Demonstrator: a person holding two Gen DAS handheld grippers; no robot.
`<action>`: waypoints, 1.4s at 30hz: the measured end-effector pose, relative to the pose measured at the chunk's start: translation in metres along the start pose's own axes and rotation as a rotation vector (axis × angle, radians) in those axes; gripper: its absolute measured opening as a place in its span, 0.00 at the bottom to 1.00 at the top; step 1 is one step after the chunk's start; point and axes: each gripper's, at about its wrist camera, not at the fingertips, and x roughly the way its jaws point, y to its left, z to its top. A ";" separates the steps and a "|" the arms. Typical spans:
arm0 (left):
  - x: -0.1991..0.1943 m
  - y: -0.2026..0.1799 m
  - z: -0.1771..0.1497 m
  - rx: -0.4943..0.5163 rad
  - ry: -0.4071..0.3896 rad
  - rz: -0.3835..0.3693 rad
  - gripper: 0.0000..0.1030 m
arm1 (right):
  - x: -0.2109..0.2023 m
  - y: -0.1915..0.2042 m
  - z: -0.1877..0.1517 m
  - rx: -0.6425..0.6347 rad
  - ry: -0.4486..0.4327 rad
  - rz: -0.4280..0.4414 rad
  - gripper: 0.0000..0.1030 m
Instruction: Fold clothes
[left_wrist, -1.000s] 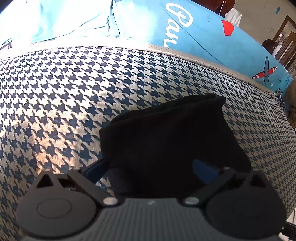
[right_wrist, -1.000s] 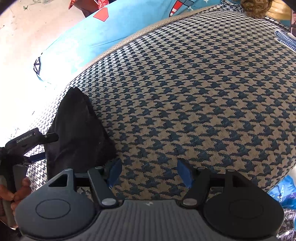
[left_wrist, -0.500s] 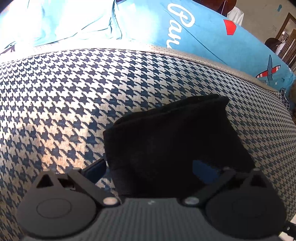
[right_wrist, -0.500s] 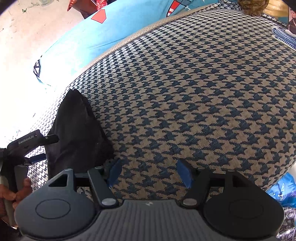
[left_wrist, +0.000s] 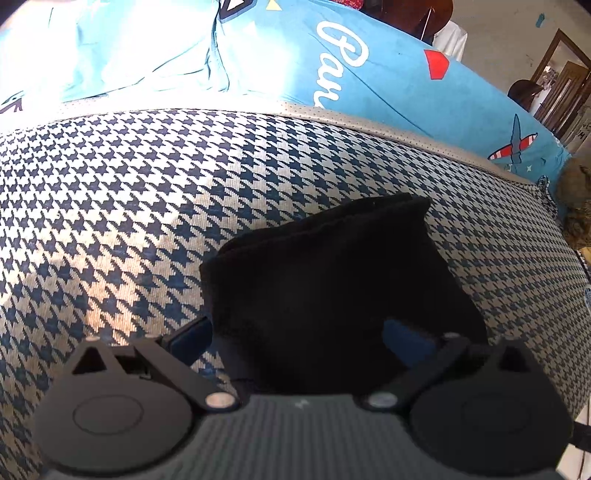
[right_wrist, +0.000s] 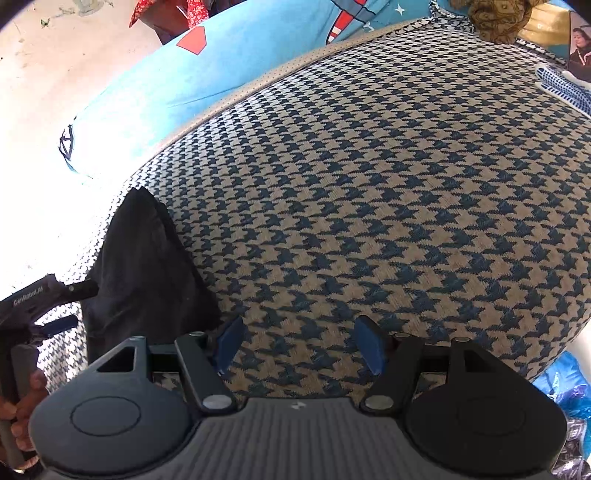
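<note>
Houndstooth cushion (right_wrist: 369, 203) bears black cloth (left_wrist: 332, 288) between parted left claw (left_wrist: 295, 332) (right claw (right_wrist: 299, 343) spread, empty).

A navy-and-beige houndstooth woven cushion (right_wrist: 369, 192) carries a folded black cloth (left_wrist: 332, 280), lying between the left fingers (left_wrist: 192, 334) and just left of the right fingers (right_wrist: 229, 343).

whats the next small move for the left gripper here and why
Probably draw the left gripper back and away. The black garment already lies folded on the houndstooth surface, both grippers are open, and the right gripper holds nothing.
</note>
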 end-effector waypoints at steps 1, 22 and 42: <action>-0.002 0.001 0.000 -0.001 0.001 -0.009 1.00 | 0.000 0.001 0.000 0.003 -0.003 0.006 0.65; -0.012 0.034 0.012 0.108 0.042 -0.130 1.00 | 0.025 0.049 -0.003 -0.089 -0.030 0.136 0.66; 0.023 0.049 0.022 0.026 0.127 -0.163 1.00 | 0.074 0.076 -0.004 -0.143 0.038 0.247 0.69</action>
